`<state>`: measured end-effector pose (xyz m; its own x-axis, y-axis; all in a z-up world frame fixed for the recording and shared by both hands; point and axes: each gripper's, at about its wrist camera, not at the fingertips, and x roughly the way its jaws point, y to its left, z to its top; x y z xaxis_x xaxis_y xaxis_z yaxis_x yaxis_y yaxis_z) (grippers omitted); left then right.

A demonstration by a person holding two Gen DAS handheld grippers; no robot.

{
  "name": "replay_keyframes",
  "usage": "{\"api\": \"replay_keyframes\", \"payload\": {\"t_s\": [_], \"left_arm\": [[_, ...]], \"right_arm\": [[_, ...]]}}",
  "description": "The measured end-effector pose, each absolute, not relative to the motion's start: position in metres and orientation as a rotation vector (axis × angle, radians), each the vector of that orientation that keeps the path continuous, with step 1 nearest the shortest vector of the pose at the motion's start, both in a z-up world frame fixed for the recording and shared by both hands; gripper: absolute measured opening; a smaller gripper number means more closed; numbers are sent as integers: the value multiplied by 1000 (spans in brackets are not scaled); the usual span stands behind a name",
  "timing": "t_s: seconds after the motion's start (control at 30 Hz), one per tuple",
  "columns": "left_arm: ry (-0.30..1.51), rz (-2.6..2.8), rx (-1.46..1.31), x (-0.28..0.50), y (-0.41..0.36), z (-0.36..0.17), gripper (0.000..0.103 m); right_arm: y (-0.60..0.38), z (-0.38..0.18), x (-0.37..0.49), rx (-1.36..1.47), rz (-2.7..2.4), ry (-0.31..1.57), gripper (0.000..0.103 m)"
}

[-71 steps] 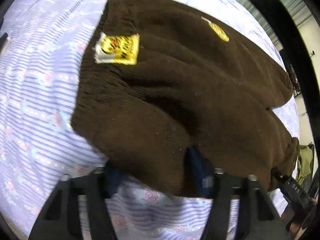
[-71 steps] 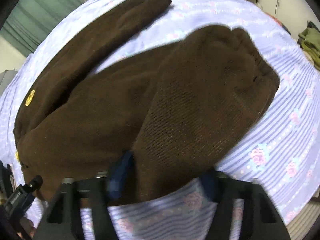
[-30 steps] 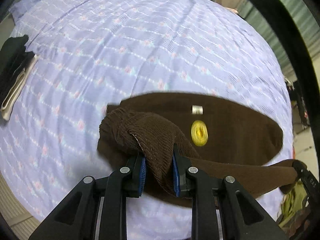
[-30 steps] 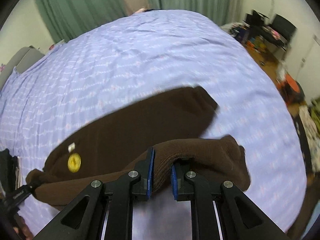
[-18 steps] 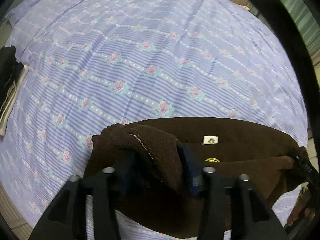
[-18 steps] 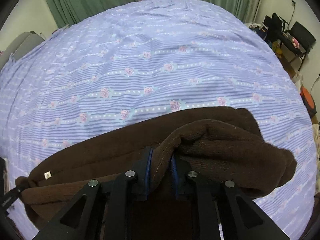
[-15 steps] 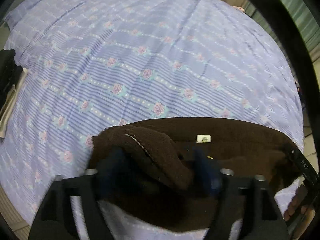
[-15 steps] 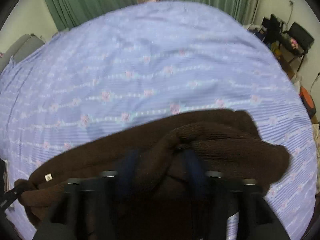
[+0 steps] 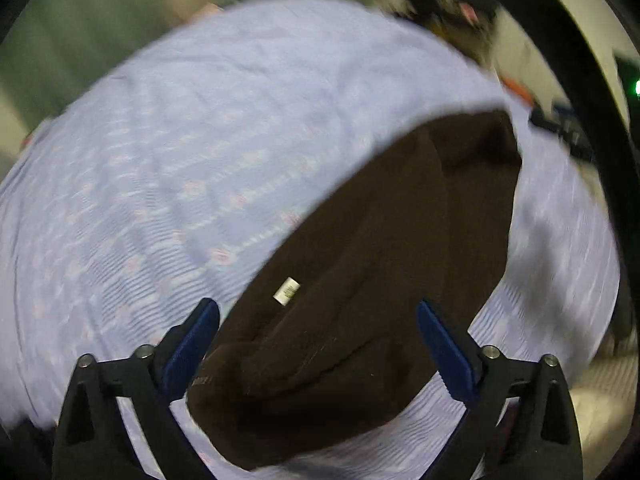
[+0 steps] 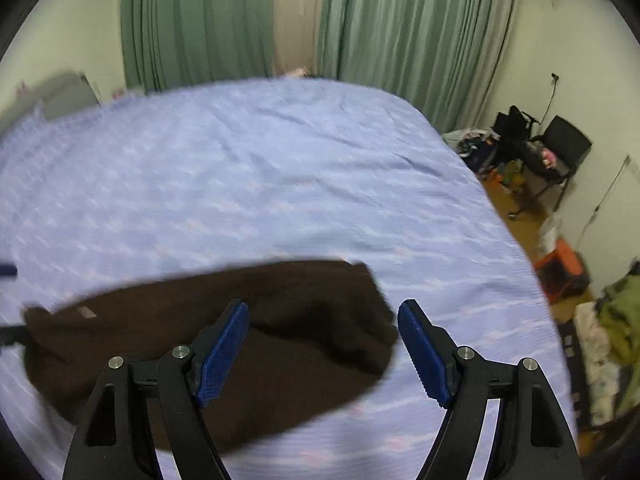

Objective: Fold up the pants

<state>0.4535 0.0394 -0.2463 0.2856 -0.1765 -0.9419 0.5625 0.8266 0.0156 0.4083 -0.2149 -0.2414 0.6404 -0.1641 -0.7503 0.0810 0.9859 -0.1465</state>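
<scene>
The brown pants [image 9: 380, 260] lie folded lengthwise on the lilac flowered bedsheet [image 9: 180, 140], with a small white tag [image 9: 286, 291] showing on top. My left gripper [image 9: 314, 306] hovers over the near end of the pants, its blue pads wide apart and free of the cloth; its jaws are closing slightly. In the right wrist view the pants [image 10: 200, 320] stretch leftward, tag [image 10: 86, 312] at the far left. My right gripper [image 10: 322, 304] hangs above their right end, jaws opening, nothing pressed between the pads. Both views are motion-blurred.
Green curtains [image 10: 400, 40] hang behind the bed. Right of the bed stand a black chair [image 10: 560, 148], floor clutter, an orange box [image 10: 564, 268] and a pile of clothes [image 10: 616, 320]. The bedsheet [image 10: 240, 160] stretches wide beyond the pants.
Both grippers let go of the bunched pants edge and opened wide. The cloth dropped flat onto the lower layer. The left view rolled sharply; the right gripper tilted up and back.
</scene>
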Motion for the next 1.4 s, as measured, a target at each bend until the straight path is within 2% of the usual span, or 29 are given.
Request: {"api": "replay_keyframes", "payload": {"t_s": [0.13,0.27,0.33,0.37,0.4,0.43,0.5,0.67,0.83,0.93,1.03,1.1,1.17,1.27,1.4], "left_arm": [[1300,-572,421,469,21,-281,89],[1391,-606,400,478,13,-297,83],[1441,-626,359,481,18,-311,73],[1464,-630,342,482,20,-316,57],[1474,-613,332,483,24,-319,36],[1469,-603,326,484,26,-319,26],[1409,-593,273,486,32,-305,19],[1264,-525,224,497,43,-271,20],[1321,-401,255,522,43,-309,20],[1349,-339,252,527,40,-328,24],[1307,-289,286,516,33,-321,44],[1225,-284,322,502,31,-297,61],[1134,-302,346,487,31,-267,74],[1009,-374,406,449,19,-228,74],[929,-563,475,382,-18,-217,74]], "right_arm": [[-233,-271,423,-207,-158,922,77],[-234,-287,438,-196,-133,974,77],[-233,-286,433,-173,-140,963,77],[-230,-285,430,-155,-146,956,77],[-228,-286,427,-144,-147,954,77],[-225,-286,424,-134,-145,956,77],[-216,-287,416,-120,-134,962,77],[-208,-276,403,-95,-119,927,77],[-194,-270,415,-154,-134,876,77],[-190,-270,419,-154,-126,875,77],[-186,-269,413,-164,-112,876,77],[-186,-266,404,-160,-96,878,77],[-188,-263,395,-144,-74,878,77],[-191,-258,376,-93,-32,889,77],[-201,-255,345,-36,-17,927,77]]}}
